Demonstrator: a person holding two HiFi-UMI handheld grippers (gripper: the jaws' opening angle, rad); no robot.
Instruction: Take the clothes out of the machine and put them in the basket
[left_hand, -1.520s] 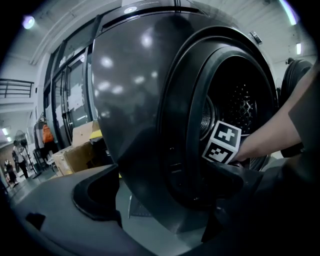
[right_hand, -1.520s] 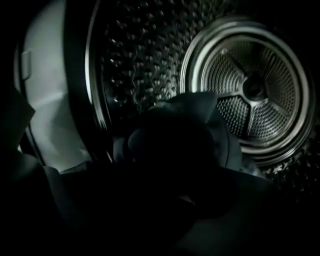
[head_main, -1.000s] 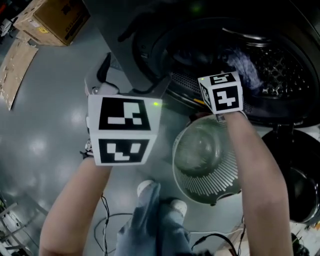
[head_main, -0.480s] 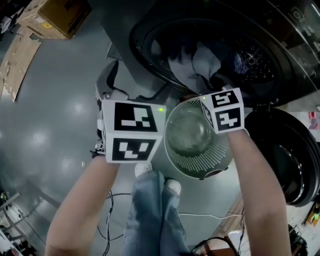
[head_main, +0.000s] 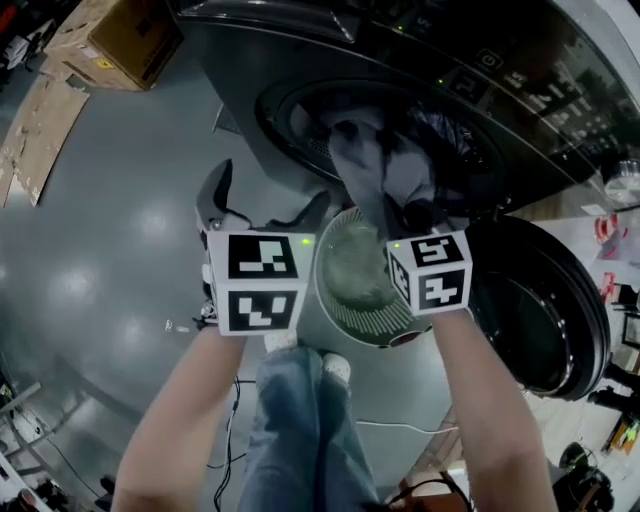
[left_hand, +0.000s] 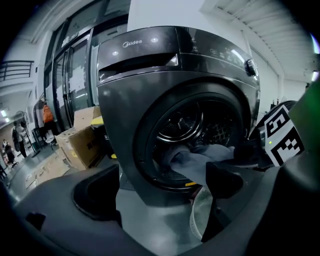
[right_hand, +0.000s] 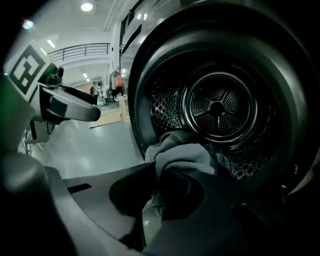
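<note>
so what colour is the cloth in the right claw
Plain light grey. The cloth shows best in the right gripper view.

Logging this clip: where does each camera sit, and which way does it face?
Head view: on the head, steeply down at washing machine and basket; forearms, jeans show.
Left gripper view: on left gripper, facing the machine's front; open jaws show.
Right gripper view: on right gripper, into the drum; jaws shut on grey garment.
Shared: the garment, in all three.
</note>
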